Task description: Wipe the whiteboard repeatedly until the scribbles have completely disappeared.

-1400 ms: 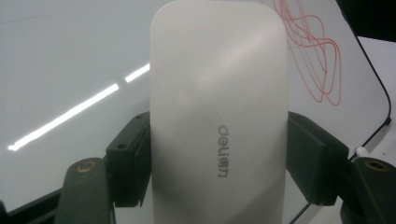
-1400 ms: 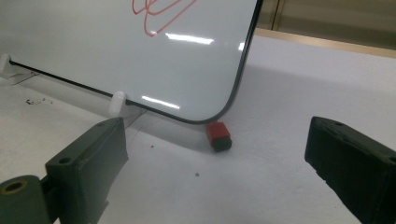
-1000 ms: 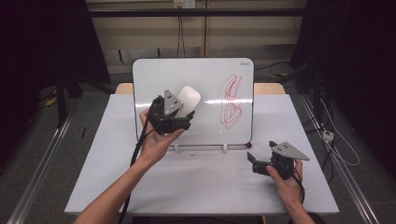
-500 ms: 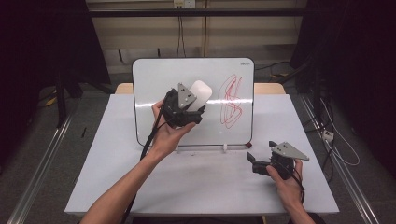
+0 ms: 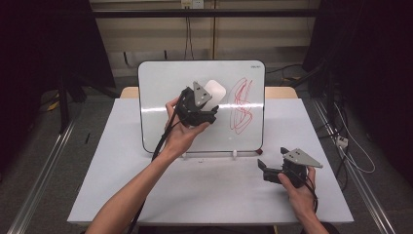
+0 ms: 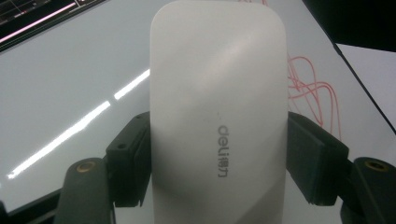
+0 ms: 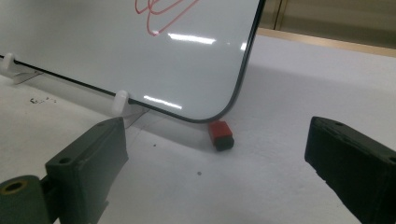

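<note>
One white eraser (image 5: 214, 90) sits clamped in the left gripper (image 5: 200, 108), held against the whiteboard (image 5: 165, 92) just left of its single red scribble (image 5: 242, 105); its lower end is cut off in the left gripper view. Right of the whiteboard, the right gripper (image 5: 267, 169) gapes wide, empty. Its view reveals one red cap (image 7: 220, 134) at the whiteboard's corner.

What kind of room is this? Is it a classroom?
Probably a lab or workshop, not a classroom. The table stands among dark curtains, cables trail on the floor, and a person's hand holds a gripper with an eraser at a whiteboard.
</note>
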`<move>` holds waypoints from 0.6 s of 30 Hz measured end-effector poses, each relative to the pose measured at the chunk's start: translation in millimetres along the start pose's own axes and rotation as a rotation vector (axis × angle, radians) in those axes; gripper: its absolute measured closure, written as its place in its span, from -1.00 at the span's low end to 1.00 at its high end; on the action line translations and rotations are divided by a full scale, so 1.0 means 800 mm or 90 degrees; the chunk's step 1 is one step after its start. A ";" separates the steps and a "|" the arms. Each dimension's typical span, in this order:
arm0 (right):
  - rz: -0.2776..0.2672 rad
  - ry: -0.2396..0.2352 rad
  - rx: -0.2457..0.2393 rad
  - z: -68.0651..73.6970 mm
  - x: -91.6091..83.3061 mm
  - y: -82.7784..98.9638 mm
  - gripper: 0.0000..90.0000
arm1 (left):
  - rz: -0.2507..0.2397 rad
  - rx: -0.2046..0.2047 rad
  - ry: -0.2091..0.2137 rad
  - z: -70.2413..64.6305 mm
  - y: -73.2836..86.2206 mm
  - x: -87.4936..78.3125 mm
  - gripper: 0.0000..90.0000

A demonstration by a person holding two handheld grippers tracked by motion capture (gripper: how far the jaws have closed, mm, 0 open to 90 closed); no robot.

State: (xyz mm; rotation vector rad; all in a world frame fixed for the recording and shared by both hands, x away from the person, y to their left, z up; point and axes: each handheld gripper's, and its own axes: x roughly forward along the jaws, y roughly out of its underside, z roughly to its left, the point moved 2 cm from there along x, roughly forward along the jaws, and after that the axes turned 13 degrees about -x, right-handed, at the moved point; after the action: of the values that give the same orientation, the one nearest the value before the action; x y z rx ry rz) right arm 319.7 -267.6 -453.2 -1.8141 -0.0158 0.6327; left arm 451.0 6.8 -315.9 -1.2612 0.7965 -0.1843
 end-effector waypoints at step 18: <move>0.000 -0.006 0.002 0.000 0.000 0.000 -0.87 | 0.000 0.021 -0.011 -0.013 -0.032 0.031 -0.31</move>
State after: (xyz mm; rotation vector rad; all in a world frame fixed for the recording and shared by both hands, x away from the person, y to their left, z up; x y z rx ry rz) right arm 319.6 -267.8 -453.4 -1.8082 -0.0201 0.6406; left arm 470.0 -22.8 -304.7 -1.2296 0.7765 -0.1856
